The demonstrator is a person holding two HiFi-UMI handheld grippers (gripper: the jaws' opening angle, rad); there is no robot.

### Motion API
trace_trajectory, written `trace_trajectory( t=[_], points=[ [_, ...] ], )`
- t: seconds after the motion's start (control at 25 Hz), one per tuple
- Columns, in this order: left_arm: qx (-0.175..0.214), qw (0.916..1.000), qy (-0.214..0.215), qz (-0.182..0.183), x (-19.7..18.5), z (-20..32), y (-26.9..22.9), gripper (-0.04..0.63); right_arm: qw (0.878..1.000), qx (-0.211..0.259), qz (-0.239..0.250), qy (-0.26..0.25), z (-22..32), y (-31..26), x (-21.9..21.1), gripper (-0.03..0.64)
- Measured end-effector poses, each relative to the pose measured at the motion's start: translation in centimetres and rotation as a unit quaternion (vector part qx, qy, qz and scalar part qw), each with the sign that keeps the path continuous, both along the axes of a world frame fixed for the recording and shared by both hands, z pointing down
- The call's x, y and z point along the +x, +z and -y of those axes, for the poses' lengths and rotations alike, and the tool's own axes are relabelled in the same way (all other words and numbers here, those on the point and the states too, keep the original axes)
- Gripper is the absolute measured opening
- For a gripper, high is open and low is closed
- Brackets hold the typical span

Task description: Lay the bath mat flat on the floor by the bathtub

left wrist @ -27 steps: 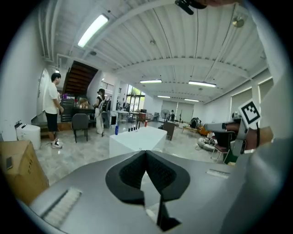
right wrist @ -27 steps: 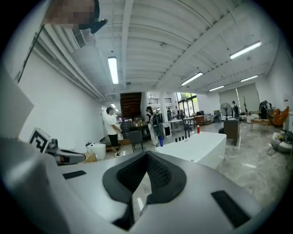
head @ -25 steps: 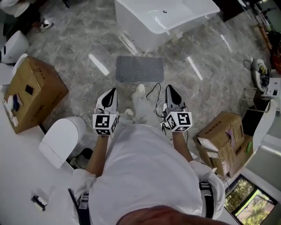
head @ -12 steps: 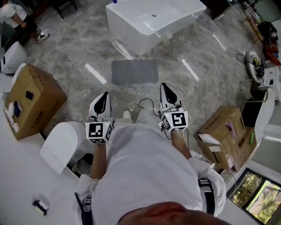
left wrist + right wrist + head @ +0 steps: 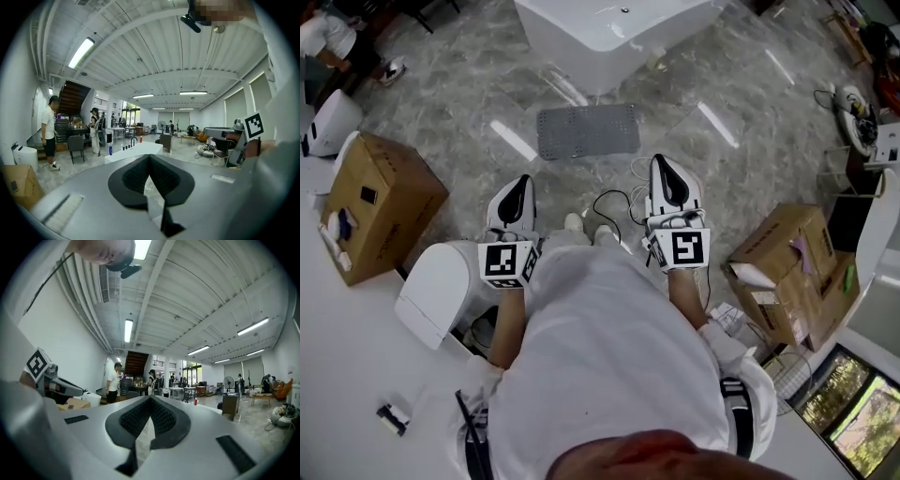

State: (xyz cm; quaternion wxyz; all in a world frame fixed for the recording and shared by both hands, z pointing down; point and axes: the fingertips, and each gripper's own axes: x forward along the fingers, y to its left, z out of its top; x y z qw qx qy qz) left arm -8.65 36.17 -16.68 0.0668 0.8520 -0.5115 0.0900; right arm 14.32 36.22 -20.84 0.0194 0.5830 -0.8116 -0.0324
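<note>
The grey bath mat (image 5: 587, 129) lies flat on the marble floor just in front of the white bathtub (image 5: 609, 28). I stand a step back from it. My left gripper (image 5: 516, 184) and right gripper (image 5: 664, 164) are held up at chest height, side by side, both pointing roughly level toward the tub. Each is shut with nothing between its jaws. In the left gripper view the left gripper (image 5: 149, 157) looks over the bathtub (image 5: 133, 150) into the hall. The right gripper (image 5: 150, 399) likewise faces the room, tips closed.
A white toilet (image 5: 441, 291) and a cardboard box (image 5: 380, 202) stand at my left. Another open cardboard box (image 5: 783, 267) is at my right. A black cable (image 5: 614, 202) trails on the floor near my feet. People stand (image 5: 48, 131) far off in the hall.
Both grippers have risen and drawn back from the mat along with me. The mat and tub now sit higher in the head view. The mat itself has not moved.
</note>
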Motion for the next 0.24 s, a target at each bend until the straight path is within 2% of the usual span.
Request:
trace_trajectory(
  t=[0.24],
  points=[
    [0.000,1.0000,-0.003,0.004,2.3,-0.4,0.7,-0.005,0.999,0.045,-0.005,-0.016,0.0,-2.4,1.4,-0.003]
  ],
)
